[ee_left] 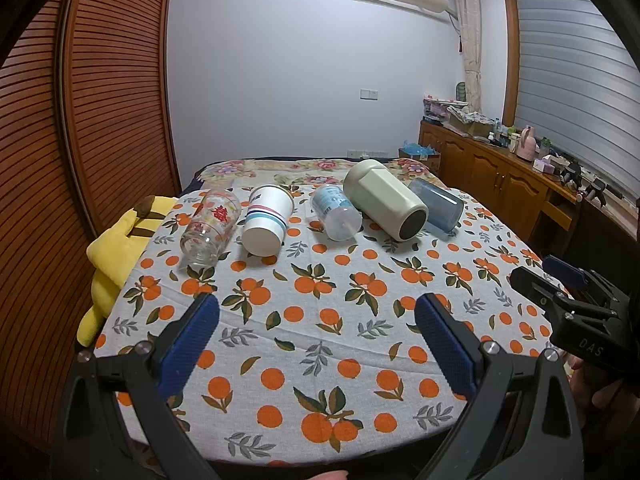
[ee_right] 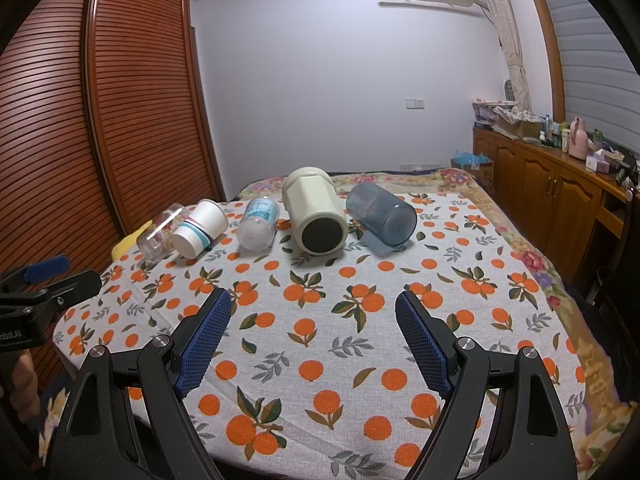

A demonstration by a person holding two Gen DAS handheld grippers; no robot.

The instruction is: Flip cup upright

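- My left gripper [ee_left: 316, 322] and right gripper [ee_right: 313, 318]: jaws apart, empty.
- Five cups lie toppled; glass cup [ee_right: 160, 232] half hidden behind paper cup [ee_right: 200, 226].

Left tongs [ee_left: 316, 312] agape; right tongs [ee_right: 314, 308] agape, both empty.

**Soft indoor light, heavy fisheye bend**

My view is evenly lit and slightly cool, without harsh glare. The cups cast short, soft shadows onto the tablecloth [ee_left: 320, 320] towards me, so light falls from above and ahead. The wardrobe [ee_left: 100, 120] bows strongly at the left edge, and black vignette fills the corners. My own blue fingers [ee_right: 204, 340] look a touch soft up close; the middle of the scene is sharp.
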